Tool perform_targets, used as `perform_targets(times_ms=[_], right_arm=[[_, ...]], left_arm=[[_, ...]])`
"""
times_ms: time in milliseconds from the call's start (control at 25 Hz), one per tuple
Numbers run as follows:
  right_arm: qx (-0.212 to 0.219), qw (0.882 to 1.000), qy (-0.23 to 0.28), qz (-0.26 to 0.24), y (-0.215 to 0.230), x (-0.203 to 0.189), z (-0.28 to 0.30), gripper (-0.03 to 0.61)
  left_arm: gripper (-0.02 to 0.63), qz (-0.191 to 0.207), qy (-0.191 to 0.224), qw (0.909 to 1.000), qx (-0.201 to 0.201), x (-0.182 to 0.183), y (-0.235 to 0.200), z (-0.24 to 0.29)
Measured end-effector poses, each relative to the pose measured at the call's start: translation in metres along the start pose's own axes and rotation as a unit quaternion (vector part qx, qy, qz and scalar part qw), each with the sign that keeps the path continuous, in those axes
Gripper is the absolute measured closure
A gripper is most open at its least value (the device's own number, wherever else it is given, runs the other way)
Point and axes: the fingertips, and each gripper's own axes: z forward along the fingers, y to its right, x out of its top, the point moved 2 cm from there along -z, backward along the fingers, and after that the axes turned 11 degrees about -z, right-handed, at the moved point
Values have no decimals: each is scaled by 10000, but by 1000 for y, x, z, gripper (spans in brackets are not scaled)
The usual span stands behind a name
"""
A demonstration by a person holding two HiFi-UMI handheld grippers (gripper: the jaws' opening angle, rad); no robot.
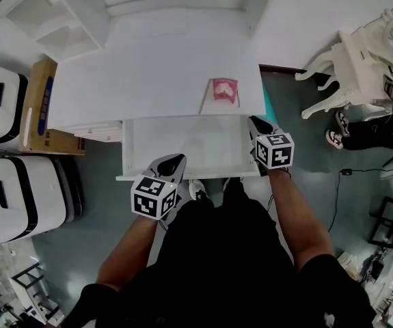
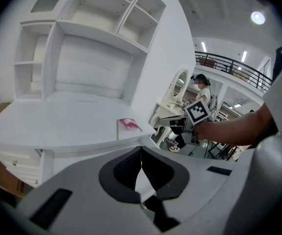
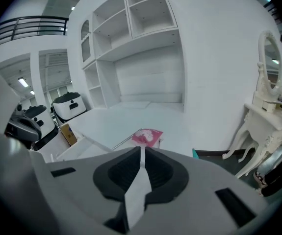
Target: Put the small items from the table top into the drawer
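The left gripper (image 1: 171, 162) and right gripper (image 1: 259, 126) both hold their fingers closed on nothing. The pink packet (image 1: 224, 88) lies on the bench (image 1: 148, 74), just ahead of the right fingers. Best to open those fingers first, then pinch its near edge.

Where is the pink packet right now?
In the head view the pink packet lies on the white desk top near its front right corner, just behind the open drawer.
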Motion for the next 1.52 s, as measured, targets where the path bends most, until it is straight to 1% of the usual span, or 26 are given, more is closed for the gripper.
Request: perform_targets(times_ms=[240,400,680,920,1000,1160,1320,1520], right_arm=[[116,9991,-349,-210,21,-5,51,541],[235,9978,-588,-216,28,-12,85,500],[305,9940,-1014,-258,36,-27,128,500],[297,9912,-1286,-12,42,-35,143,500],[237,9914,-1284,52,44,-34,143,503],[172,9907,-1300,366,49,-35,143,532],[247,9877,-1309,820,54,-37,145,546],[320,9859,-1299,1009,58,-39,142,548]], left_arm=[[603,-178,-60,9996,198,3,-11,15],[603,-230,-109,9993,264,7,-10,25],[603,-408,-142,9979,491,16,-14,38],[603,-511,-165,9966,628,17,-17,39],[603,-542,-159,9962,656,16,-16,39],[603,-587,-163,9959,671,12,-15,38],[603,-613,-113,9958,667,12,-13,38],[603,-599,-39,9961,654,15,-10,36]])
